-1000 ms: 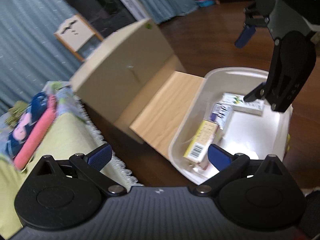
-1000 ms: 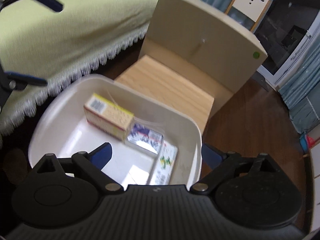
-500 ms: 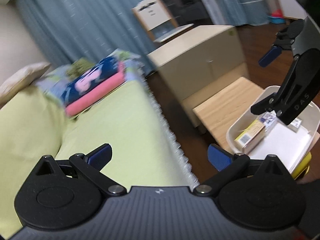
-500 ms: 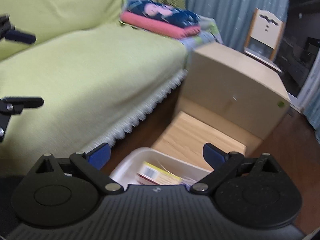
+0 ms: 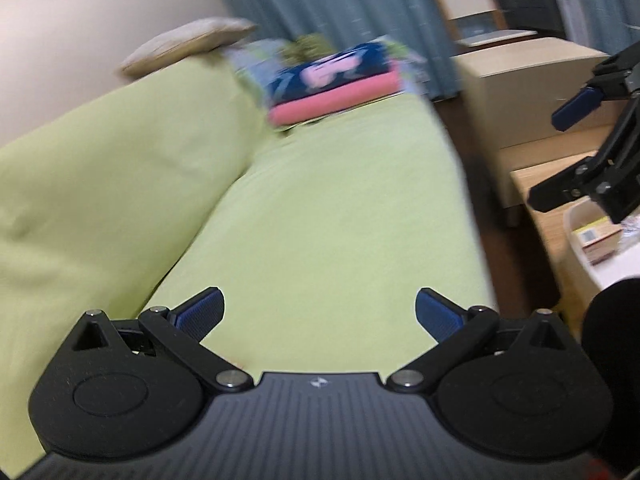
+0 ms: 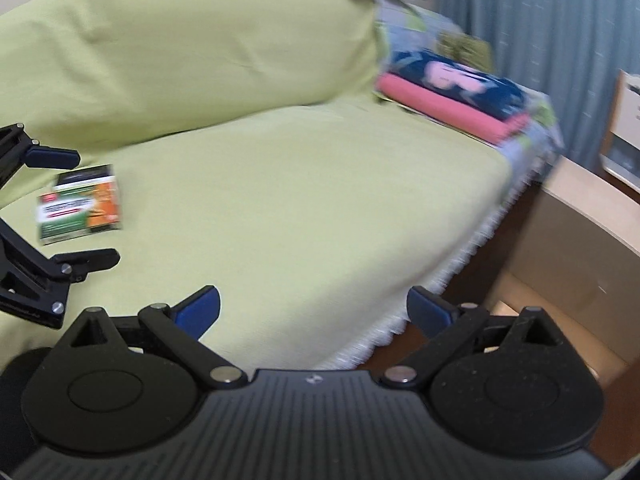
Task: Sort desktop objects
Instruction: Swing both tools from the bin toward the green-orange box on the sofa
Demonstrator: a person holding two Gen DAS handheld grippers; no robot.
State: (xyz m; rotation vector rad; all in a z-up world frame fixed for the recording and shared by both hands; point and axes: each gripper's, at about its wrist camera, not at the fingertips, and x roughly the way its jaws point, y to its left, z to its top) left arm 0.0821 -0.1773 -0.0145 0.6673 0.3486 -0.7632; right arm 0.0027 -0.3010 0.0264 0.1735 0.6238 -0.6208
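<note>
Green sofa cover (image 6: 280,184) fills both views; at left lies a small box (image 6: 80,204), folded towels (image 6: 452,92) upper right, blurred white bin (image 5: 600,256) perhaps holding boxes. Left gripper (image 5: 320,312) and right gripper (image 6: 314,308) gape wide, empty.

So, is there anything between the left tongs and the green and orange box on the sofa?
Nothing visible. In the right wrist view the left tongs are open, with the box lying flat on the sofa cover between their fingers, though their height above it is unclear.
</note>
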